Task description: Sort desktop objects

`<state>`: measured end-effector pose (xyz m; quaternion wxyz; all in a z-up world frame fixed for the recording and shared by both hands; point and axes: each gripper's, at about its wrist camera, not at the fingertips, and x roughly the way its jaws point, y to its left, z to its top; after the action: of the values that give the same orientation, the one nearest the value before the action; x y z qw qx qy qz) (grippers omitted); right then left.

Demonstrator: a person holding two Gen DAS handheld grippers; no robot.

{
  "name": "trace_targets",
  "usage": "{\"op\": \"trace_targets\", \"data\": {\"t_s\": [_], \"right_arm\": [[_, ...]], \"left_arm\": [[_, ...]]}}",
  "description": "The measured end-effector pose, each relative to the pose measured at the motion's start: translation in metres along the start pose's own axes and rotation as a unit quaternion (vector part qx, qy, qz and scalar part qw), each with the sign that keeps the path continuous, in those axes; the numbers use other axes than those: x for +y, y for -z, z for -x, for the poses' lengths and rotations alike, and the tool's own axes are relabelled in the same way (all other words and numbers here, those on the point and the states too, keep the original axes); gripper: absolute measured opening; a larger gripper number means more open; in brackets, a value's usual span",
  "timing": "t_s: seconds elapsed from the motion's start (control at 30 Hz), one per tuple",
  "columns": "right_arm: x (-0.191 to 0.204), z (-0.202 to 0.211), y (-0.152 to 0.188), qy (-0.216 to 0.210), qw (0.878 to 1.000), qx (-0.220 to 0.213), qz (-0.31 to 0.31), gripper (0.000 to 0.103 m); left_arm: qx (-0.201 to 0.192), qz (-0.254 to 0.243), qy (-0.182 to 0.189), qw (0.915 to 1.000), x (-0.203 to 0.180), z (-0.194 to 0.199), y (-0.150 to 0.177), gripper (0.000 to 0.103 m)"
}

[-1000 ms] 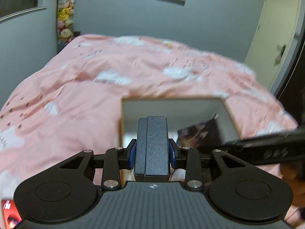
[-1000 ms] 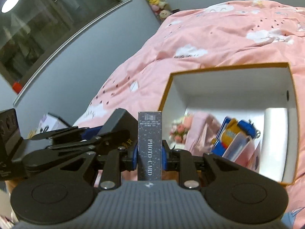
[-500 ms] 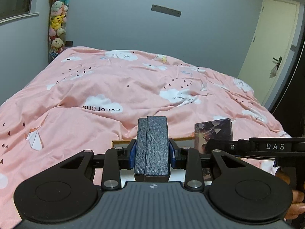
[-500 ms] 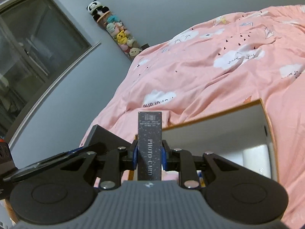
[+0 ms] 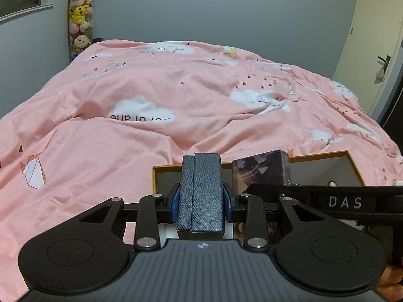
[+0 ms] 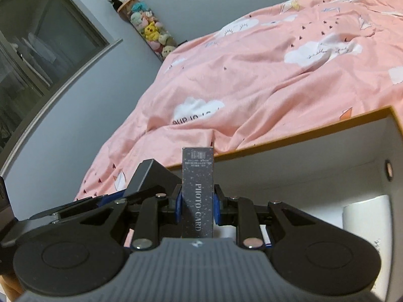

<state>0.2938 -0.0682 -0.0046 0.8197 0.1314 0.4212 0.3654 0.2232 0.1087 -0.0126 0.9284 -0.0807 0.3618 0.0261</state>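
Grippers both loaded: we read left gripper (image 5: 201,198) clamped on blue case (image 5: 201,193), right gripper (image 6: 197,201) clamped on photo-card box (image 6: 198,193), long axes upright. Storage box (image 6: 302,136) lies directly below-ahead; right nearer, we judge.

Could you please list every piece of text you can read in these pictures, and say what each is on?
"PHOTO CARD": card box in the right gripper.
"DAS": right gripper's side, in the left view.
Upside-down cloud print on the bedspread: not clearly readable.
Small print atop the card box: too small.
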Motion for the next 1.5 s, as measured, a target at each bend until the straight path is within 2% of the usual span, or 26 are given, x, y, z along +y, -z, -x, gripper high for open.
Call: {"op": "trace_targets", "data": {"t_s": [0.13,0.23,0.37,0.47,0.53,0.67,0.93,0.97,1.17,1.3,1.4,1.5], "right_arm": [[0.005,-0.016,0.0,0.001,0.999,0.003,0.04,0.025],[0.005,-0.025,-0.005,-0.008,0.997,0.016,0.071,0.025],[-0.001,-0.037,-0.008,-0.004,0.996,0.039,0.078,0.025],[-0.01,-0.051,-0.008,0.012,0.997,0.057,0.045,0.026],[-0.019,-0.058,-0.008,0.012,0.997,0.076,0.007,0.026],[-0.024,-0.069,-0.009,0.026,0.994,0.098,-0.027,0.026],[-0.026,-0.077,-0.003,0.031,0.99,0.124,-0.056,0.033],[-0.024,-0.076,-0.005,0.022,0.99,0.127,-0.047,0.033],[-0.015,-0.072,-0.002,0.03,0.99,0.133,-0.02,0.035],[-0.015,-0.073,-0.003,0.038,0.989,0.144,-0.022,0.038],[-0.014,-0.068,-0.01,0.025,0.99,0.137,-0.026,0.038],[-0.007,-0.068,-0.009,0.033,0.99,0.138,-0.001,0.039]], "left_arm": [[0.012,0.016,-0.01,0.9997,0.01,-0.012,0.0,0.038],[0.028,0.035,0.0,0.999,0.017,-0.021,-0.001,0.038],[0.032,0.038,0.001,0.9987,0.02,-0.027,0.004,0.038],[0.028,0.042,-0.006,0.9987,0.019,-0.03,0.006,0.038],[0.026,0.025,-0.009,0.9993,0.017,-0.032,0.005,0.038],[0.02,-0.005,-0.021,0.9996,0.011,-0.033,0.009,0.038],[0.058,-0.029,-0.052,0.9965,0.001,-0.031,0.009,0.04],[0.055,-0.033,-0.051,0.9966,0.0,-0.031,0.011,0.04],[0.032,-0.052,-0.036,0.9975,0.0,-0.025,0.024,0.043],[0.028,-0.044,-0.02,0.9984,0.001,-0.018,0.025,0.05],[0.028,-0.025,-0.013,0.9992,0.005,-0.008,0.021,0.049],[0.001,0.003,-0.008,1.0,0.017,0.011,0.023,0.047]]}}
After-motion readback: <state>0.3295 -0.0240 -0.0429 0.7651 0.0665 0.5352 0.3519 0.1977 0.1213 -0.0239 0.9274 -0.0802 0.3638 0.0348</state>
